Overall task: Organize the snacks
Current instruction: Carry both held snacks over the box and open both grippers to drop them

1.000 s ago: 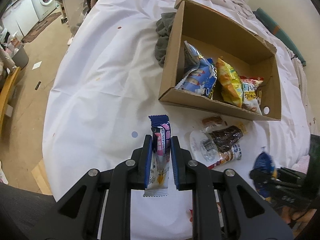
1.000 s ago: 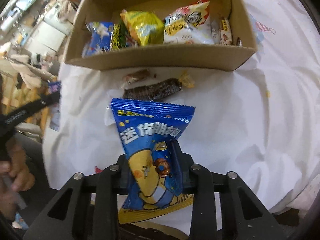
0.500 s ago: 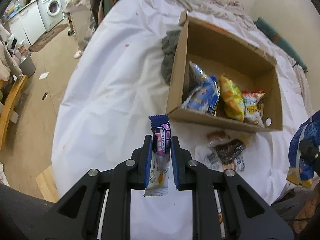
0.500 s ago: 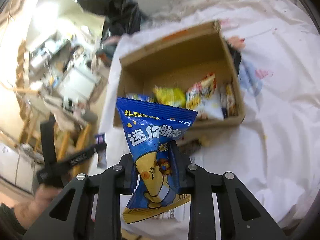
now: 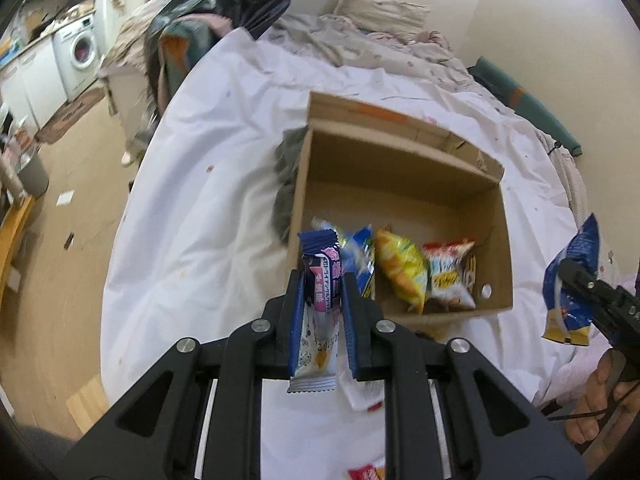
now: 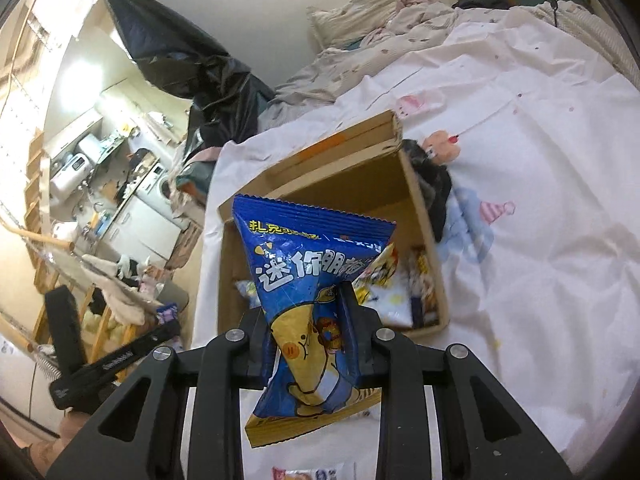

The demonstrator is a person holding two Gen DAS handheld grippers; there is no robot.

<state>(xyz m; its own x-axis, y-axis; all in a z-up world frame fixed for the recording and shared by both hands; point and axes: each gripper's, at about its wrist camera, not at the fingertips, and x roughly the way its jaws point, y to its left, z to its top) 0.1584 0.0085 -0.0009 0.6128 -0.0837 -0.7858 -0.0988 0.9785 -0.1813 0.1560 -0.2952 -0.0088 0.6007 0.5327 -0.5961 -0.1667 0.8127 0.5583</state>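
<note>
My left gripper (image 5: 322,280) is shut on a slim purple-and-white snack bar (image 5: 318,292), held above the near left corner of the open cardboard box (image 5: 400,148). Inside the box lie a blue bag (image 5: 362,256), a yellow bag (image 5: 400,268) and a red-and-white bag (image 5: 448,272). My right gripper (image 6: 308,300) is shut on a blue snack bag (image 6: 312,276) with a yellow cartoon figure, raised in front of the same box (image 6: 332,160). In the left wrist view that blue bag (image 5: 572,280) hangs at the right edge in the right gripper, with a hand (image 5: 596,404) below.
The box sits on a white bed sheet (image 5: 200,200) with a grey cloth (image 5: 286,184) against its left side. Loose wrappers lie on the sheet near me (image 5: 366,474) (image 6: 308,474). Pillows and rumpled bedding (image 5: 380,20) lie behind; floor and a washing machine (image 5: 78,52) are left.
Both grippers have risen with their snacks and tilted up, so the box now sits lower and nearer in both views. The loose snacks in front of the box have dropped out of sight.
</note>
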